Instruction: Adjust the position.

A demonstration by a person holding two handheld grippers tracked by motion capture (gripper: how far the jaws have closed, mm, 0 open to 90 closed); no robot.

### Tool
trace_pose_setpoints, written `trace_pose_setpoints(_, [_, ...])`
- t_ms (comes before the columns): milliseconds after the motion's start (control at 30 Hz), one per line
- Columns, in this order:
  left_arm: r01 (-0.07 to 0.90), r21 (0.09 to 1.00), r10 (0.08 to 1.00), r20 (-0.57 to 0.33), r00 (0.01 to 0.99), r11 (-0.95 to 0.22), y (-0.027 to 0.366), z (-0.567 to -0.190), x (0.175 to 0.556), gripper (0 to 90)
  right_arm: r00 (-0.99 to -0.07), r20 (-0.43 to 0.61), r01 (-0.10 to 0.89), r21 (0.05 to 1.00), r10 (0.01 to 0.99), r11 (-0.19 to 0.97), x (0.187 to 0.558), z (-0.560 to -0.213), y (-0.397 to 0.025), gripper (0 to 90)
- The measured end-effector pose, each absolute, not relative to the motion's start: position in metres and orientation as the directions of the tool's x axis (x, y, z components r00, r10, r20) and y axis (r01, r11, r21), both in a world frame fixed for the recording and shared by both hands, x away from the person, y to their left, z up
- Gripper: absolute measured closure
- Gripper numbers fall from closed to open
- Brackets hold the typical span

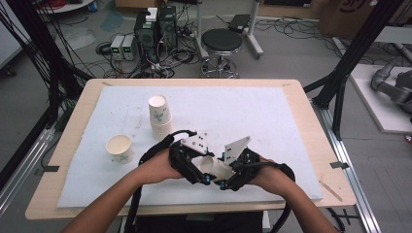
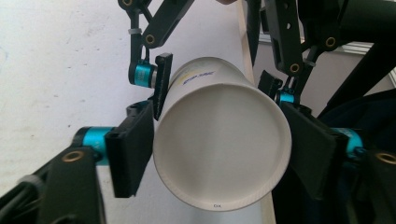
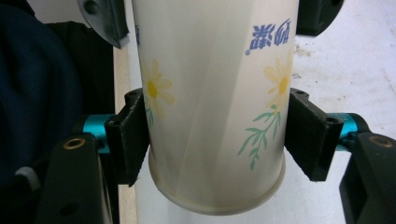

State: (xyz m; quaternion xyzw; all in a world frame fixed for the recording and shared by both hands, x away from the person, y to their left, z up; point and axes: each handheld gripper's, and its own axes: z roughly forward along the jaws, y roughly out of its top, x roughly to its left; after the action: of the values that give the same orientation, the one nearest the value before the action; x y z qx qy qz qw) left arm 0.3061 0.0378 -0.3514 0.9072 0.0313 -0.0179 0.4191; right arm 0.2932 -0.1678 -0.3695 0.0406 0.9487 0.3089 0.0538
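A: Both forearms came in from the near edge of the tabletop (image 1: 301, 104), and between the two hands one paper cup (image 1: 214, 167) was held lying on its side, above the white mat

B: Who held it?

A: Both did. The left hand-held gripper (image 1: 203, 178) was clenched on the cup, one black jaw on each side of the wall near the closed bottom, as its own view showed the round base (image 2: 219, 144) facing the camera. The right hand-held gripper (image 1: 222, 183) was also clenched on the same cup, at the end with the rolled rim (image 3: 219, 205)

B: So which way did the long axis run?

A: It ran from one hand-held gripper toward the other, about left to right across the near part of the tabletop and a little tilted. Each hand-held gripper had the cup directly in front of it, so neither hand was nearer. I judged the next move as a pull along this axis

B: Was it one cup or two nested?

A: I could not tell surely. A faint line ran down the flower print (image 3: 156, 93), but no second rim was clear

B: And the other cups?

A: A stack of cups (image 1: 160, 116) stood mouth down farther back, and a single upright cup (image 1: 119, 148) stood at the left. It seemed empty, well apart from the hands
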Motion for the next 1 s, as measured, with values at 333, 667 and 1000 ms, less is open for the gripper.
trace_pose_setpoints(333, [0.07, 0.756, 0.036, -0.061, 0.997, -0.65, 0.037, -0.353, 0.306, 33.8, -0.992, -0.074, 0.037, 0.582, 0.099, 0.812, 0.292, -0.371, -0.166, 29.5])
trace_pose_setpoints(667, [0.11, 0.788, 0.06, -0.093, 0.994, -0.606, 0.046, -0.356, 0.308, 33.4, -0.988, -0.058, 0.06, 0.712, 0.144, 0.7, 0.292, -0.367, -0.181, 20.8])
trace_pose_setpoints(1000, [0.163, 0.835, 0.115, -0.12, 0.986, -0.526, 0.061, -0.365, 0.311, 33.5, -0.977, -0.012, 0.108, 0.832, 0.211, 0.545, 0.289, -0.361, -0.205, 20.8])
